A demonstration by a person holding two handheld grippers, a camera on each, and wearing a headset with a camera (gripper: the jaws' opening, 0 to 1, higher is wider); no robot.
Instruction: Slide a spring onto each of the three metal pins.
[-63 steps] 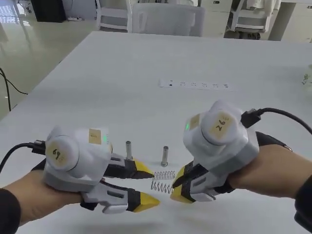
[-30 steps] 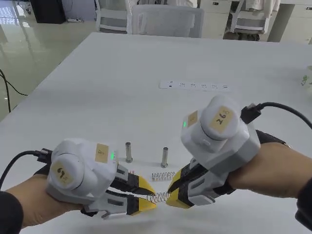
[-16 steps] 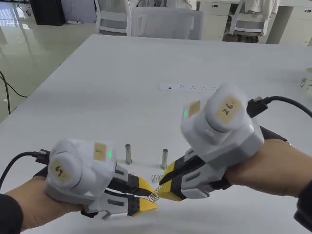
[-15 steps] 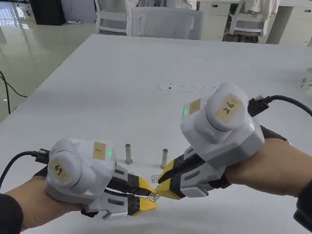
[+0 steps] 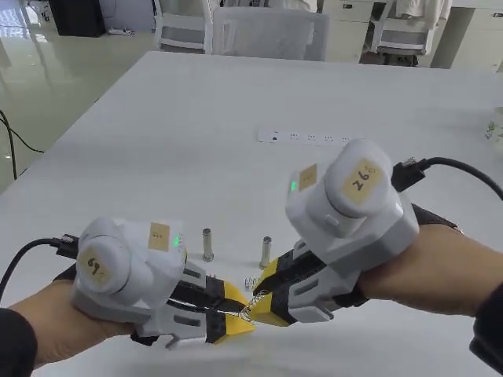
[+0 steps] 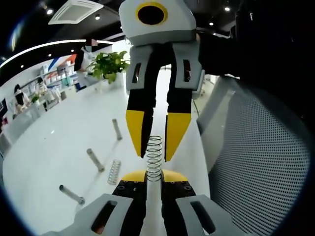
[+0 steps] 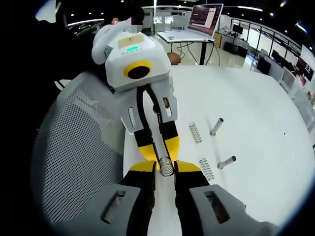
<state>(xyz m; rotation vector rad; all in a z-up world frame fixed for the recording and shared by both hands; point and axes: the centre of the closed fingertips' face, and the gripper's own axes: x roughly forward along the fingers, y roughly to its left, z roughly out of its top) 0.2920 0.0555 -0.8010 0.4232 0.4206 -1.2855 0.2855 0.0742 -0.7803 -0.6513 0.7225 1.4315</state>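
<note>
your tongs have drawn in tip to tip since a moment ago, and one spring has come up off the table between them. your left tongs are pinched on its near end, and your right tongs are clamped on the other. its long axis runs straight from one pair to the other, end-on in the right gripper view. two loose springs lie flat beside the right tongs, among the metal pins.
</note>
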